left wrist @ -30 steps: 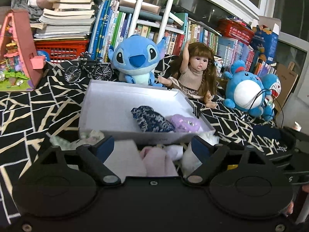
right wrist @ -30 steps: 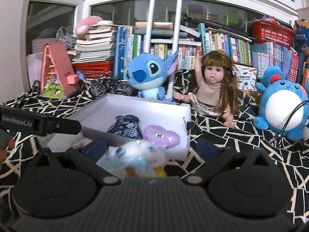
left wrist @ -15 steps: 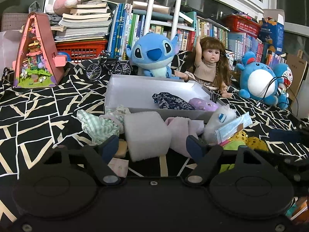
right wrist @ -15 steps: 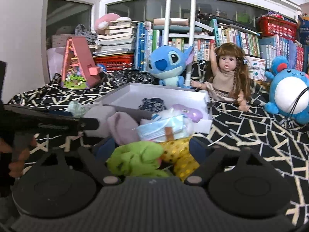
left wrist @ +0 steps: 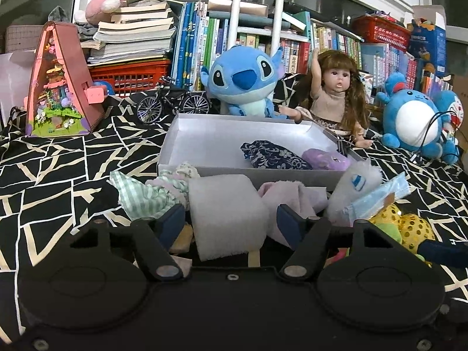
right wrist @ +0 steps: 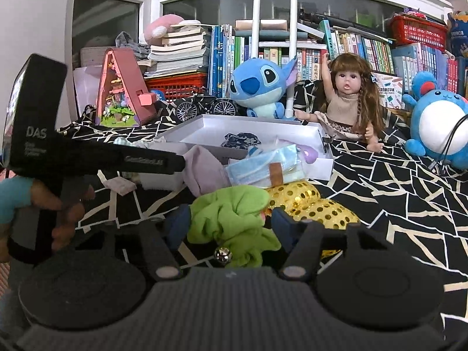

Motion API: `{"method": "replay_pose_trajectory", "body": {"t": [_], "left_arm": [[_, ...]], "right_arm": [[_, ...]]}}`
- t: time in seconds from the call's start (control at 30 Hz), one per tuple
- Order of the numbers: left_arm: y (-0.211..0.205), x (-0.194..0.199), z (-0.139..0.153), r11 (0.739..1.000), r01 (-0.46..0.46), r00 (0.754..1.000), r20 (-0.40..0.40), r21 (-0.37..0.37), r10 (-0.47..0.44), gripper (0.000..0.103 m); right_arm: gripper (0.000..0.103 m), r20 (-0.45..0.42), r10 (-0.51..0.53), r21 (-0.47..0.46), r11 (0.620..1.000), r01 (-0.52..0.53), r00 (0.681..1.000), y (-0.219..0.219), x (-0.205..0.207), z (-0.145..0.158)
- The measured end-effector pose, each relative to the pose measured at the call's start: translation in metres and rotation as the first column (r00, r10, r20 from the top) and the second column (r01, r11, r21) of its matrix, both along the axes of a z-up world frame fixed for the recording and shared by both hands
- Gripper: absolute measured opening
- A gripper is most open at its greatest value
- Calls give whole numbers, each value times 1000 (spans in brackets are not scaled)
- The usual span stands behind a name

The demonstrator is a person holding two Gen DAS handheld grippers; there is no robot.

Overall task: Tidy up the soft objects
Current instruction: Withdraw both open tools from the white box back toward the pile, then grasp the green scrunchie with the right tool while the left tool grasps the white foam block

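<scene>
A white box point(left wrist: 204, 143) holds a navy patterned pouch point(left wrist: 272, 155) and a purple soft piece point(left wrist: 326, 159). In front of it lies a pile: a white foam block point(left wrist: 226, 213), green checked cloth point(left wrist: 140, 193), pink cloth point(left wrist: 289, 196), a face-mask pack point(left wrist: 377, 196), yellow sequin item point(left wrist: 409, 228). My left gripper point(left wrist: 229, 223) is open, its fingers on either side of the foam block. My right gripper point(right wrist: 231, 223) is open around a green cloth point(right wrist: 231, 219), with the sequin item point(right wrist: 304, 201) and mask pack point(right wrist: 263, 168) just beyond.
A Stitch plush point(left wrist: 242, 82), a doll point(left wrist: 336, 96) and a blue round plush point(left wrist: 415, 117) sit behind the box. A model bicycle point(left wrist: 172, 102), a pink toy house point(left wrist: 58, 84) and book stacks stand at the back. The left gripper's body point(right wrist: 58, 158) crosses the right view.
Both grippers have pulled back and lower from the box toward the pile. The foam block now sits between the left fingers, the green cloth between the right fingers.
</scene>
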State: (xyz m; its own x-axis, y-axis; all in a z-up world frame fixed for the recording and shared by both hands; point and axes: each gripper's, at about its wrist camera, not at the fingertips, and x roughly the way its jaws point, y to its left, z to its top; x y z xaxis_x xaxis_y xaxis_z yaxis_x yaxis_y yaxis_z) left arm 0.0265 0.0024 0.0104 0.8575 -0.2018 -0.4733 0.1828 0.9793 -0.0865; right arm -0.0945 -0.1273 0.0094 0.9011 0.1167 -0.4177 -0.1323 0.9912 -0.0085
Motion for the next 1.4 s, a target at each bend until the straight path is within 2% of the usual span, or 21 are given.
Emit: {"method": "replay_pose_trajectory", "body": {"t": [0.23,0.5,0.6,0.93,1.07,1.27,1.4], "left_arm": [[-4,9,-7,999,-24,1000,-18,21,25,65],[-5,17,-15,999,-32,998,-56,10,33,65],[-8,17,-16,999,-30,998,-50,19,31,62],[-10,19,-17,999,-28,999,-42,33,30,61],[-12,22,-18,999,-35,999,-41,41,37,66],[-9,26,-19,999,-48,998,-51,23,49,67],[-10,26,-17,999,-37,997,-60,35,39,60]], "right_arm": [[68,5,-13,7,1000,13,1000,3,7,-6],[85,5,-80,39,996,79,997,2,23,-12],[87,-1,-87,40,995,87,996,0,27,-13],[87,-30,-65,20,998,66,997,8,31,-20],[87,-34,-63,5,998,63,997,10,32,-22],[87,-46,-63,1,998,63,997,11,34,-23],[87,-54,-63,-5,998,63,997,12,36,-23]]}}
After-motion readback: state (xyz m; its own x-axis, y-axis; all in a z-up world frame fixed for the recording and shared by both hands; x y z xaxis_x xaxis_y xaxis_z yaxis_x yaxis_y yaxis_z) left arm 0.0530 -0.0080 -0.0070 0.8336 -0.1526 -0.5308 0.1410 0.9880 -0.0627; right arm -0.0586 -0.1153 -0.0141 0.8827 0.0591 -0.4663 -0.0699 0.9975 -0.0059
